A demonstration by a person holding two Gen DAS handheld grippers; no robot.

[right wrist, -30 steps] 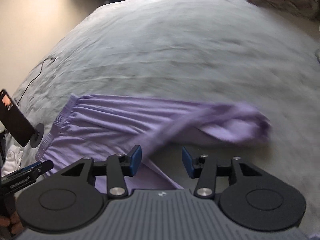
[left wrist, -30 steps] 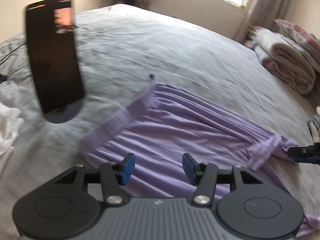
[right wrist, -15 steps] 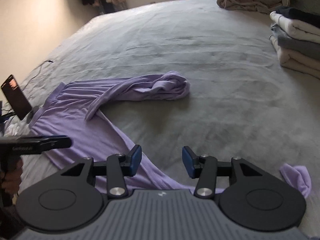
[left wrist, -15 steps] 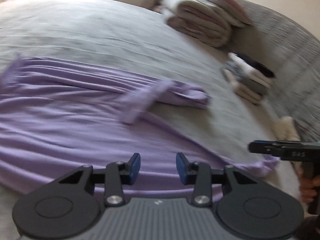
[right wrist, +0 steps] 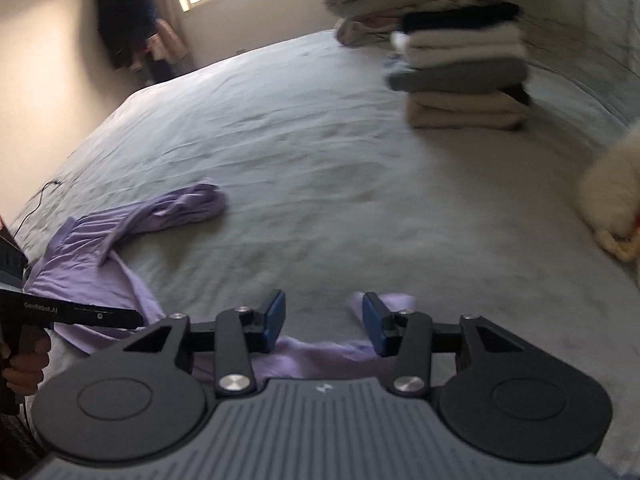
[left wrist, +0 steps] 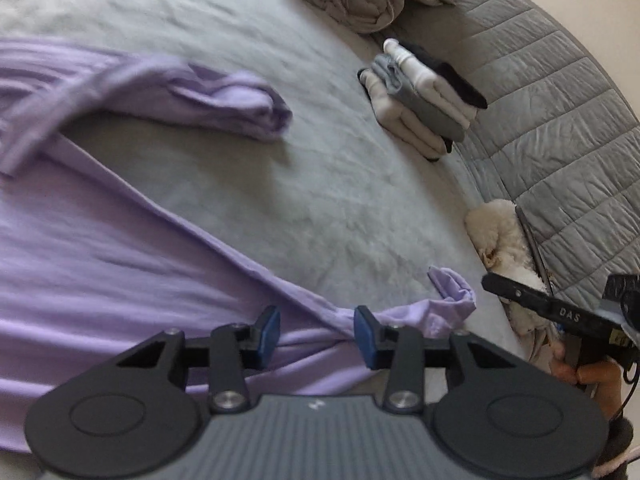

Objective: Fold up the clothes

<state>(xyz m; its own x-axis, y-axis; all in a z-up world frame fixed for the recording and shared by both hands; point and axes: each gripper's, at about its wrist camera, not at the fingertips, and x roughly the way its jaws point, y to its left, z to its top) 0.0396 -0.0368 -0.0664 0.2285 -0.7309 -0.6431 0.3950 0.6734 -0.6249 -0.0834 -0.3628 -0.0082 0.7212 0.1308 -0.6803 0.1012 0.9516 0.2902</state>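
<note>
So the lilac garment (left wrist: 100,248) is lying spread across the grey bed (left wrist: 320,184), long axis running from the wide pleated end at far left toward a thin twisted end (left wrist: 444,312) near the bed's right side. The left gripper (left wrist: 316,334) is hovering right over that narrow stretch, jaws apart, cloth showing between them but nothing pinched as far as I can tell. The right gripper (right wrist: 323,322) is closing, also gripping nothing, with the crumpled tip just ahead of its right pad. Right hand's looking nearer the tip, I'd guess. The other leg (left wrist: 224,100) is lying bunched farther up.
</note>
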